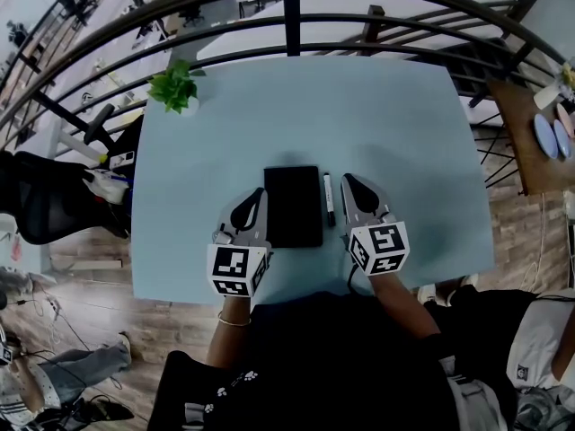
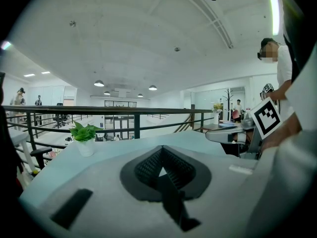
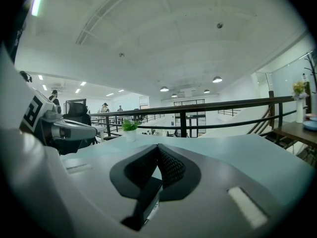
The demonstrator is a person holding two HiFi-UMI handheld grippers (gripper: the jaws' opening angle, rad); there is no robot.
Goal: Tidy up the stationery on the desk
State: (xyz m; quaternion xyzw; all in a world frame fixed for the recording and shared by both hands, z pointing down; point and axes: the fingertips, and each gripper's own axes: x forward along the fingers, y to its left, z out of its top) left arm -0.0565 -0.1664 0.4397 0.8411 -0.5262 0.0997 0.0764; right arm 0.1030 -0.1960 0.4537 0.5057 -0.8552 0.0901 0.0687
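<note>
A black notebook lies flat near the middle of the light blue desk. A black-and-white pen lies just right of it, parallel to its edge. My left gripper rests by the notebook's left edge, shut and holding nothing. My right gripper sits just right of the pen, also shut and empty. In the left gripper view the jaws meet in a point with nothing between them. The right gripper view shows the same closed tip. Neither gripper view shows the notebook or the pen.
A small potted plant stands at the desk's far left corner, also seen as the plant and the plant. A dark metal railing runs behind the desk. A black chair stands at the left, a wooden table at the right.
</note>
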